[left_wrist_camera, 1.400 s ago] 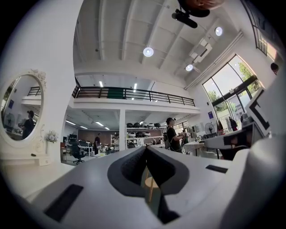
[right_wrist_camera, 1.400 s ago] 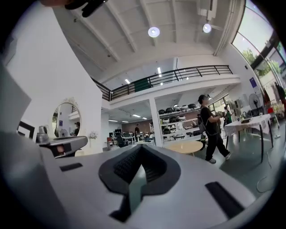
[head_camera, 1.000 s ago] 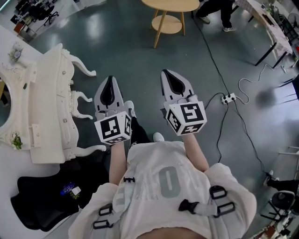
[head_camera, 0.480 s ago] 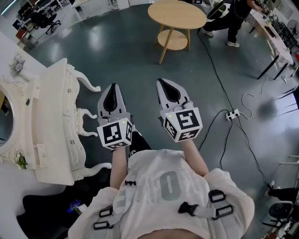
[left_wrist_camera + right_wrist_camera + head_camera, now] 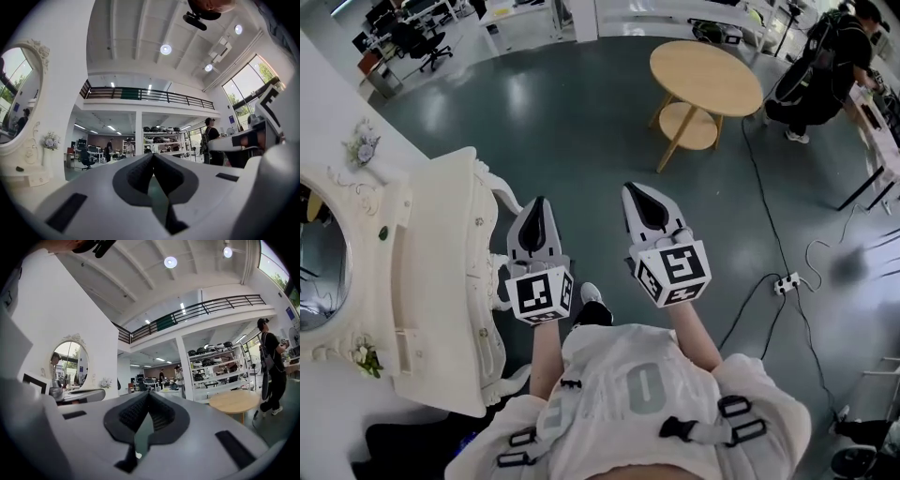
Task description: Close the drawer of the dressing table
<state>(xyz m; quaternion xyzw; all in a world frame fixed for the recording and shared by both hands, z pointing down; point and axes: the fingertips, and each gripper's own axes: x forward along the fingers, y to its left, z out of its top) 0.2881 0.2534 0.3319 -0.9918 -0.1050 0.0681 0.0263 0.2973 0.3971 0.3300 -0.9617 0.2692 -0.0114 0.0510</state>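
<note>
The white dressing table [image 5: 441, 281] stands at the left of the head view, its oval mirror [image 5: 319, 272] at the frame's edge. Its drawer fronts with small knobs [image 5: 478, 222] face the floor side; whether one stands out I cannot tell. My left gripper [image 5: 537, 204] hovers shut and empty just right of the table's front, not touching it. My right gripper [image 5: 635, 190] hangs shut and empty farther right over the floor. In the left gripper view the jaws [image 5: 153, 157] meet, with the mirror [image 5: 16, 98] at the left. In the right gripper view the jaws [image 5: 147, 397] are closed.
A round wooden side table [image 5: 712, 80] stands ahead to the right, with a person [image 5: 825, 56] beyond it. A power strip and cables [image 5: 786, 281] lie on the grey floor at the right. A black seat [image 5: 403, 441] sits below the dressing table.
Both grippers have travelled together across the floor, still shut. The dressing table now lies closer beside the left gripper, and the round table has come fully into view.
</note>
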